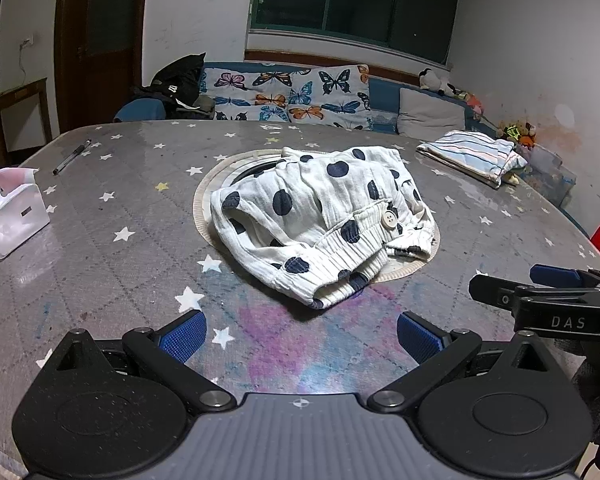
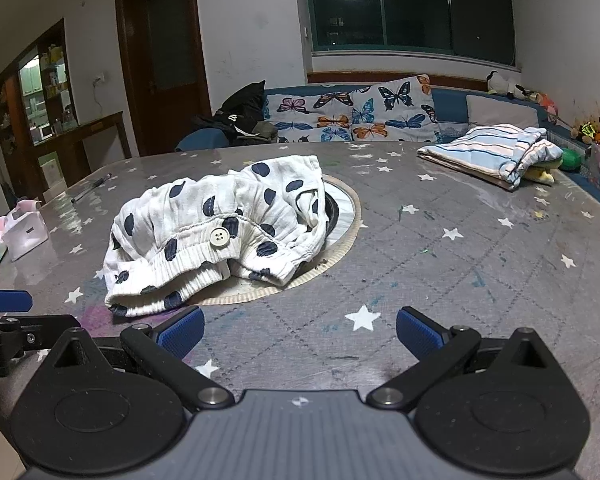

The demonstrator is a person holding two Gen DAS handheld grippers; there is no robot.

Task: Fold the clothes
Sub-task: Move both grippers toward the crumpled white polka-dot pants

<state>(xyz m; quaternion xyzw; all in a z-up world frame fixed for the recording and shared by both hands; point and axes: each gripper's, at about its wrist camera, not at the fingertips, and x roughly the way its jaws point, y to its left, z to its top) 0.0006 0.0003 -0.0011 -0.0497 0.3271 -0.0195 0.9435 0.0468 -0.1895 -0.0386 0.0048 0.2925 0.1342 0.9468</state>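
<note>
A crumpled white garment with dark blue dots (image 1: pixel 324 220) and a white button lies in a heap on the middle of the grey star-patterned table (image 1: pixel 112 264). It also shows in the right wrist view (image 2: pixel 220 232). My left gripper (image 1: pixel 300 336) is open and empty, just short of the garment's near edge. My right gripper (image 2: pixel 300 332) is open and empty, near the garment's right side. The right gripper's fingers (image 1: pixel 556 276) show at the right edge of the left wrist view. The left gripper's fingers (image 2: pixel 4 300) show at the left edge of the right wrist view.
A folded striped cloth (image 1: pixel 472 156) lies at the table's far right, seen also in the right wrist view (image 2: pixel 496 148). A round inset ring (image 2: pixel 340 216) lies under the garment. A white tissue pack (image 1: pixel 12 212) and a pen (image 1: pixel 72 156) lie at the left. A sofa (image 1: pixel 292 92) stands behind.
</note>
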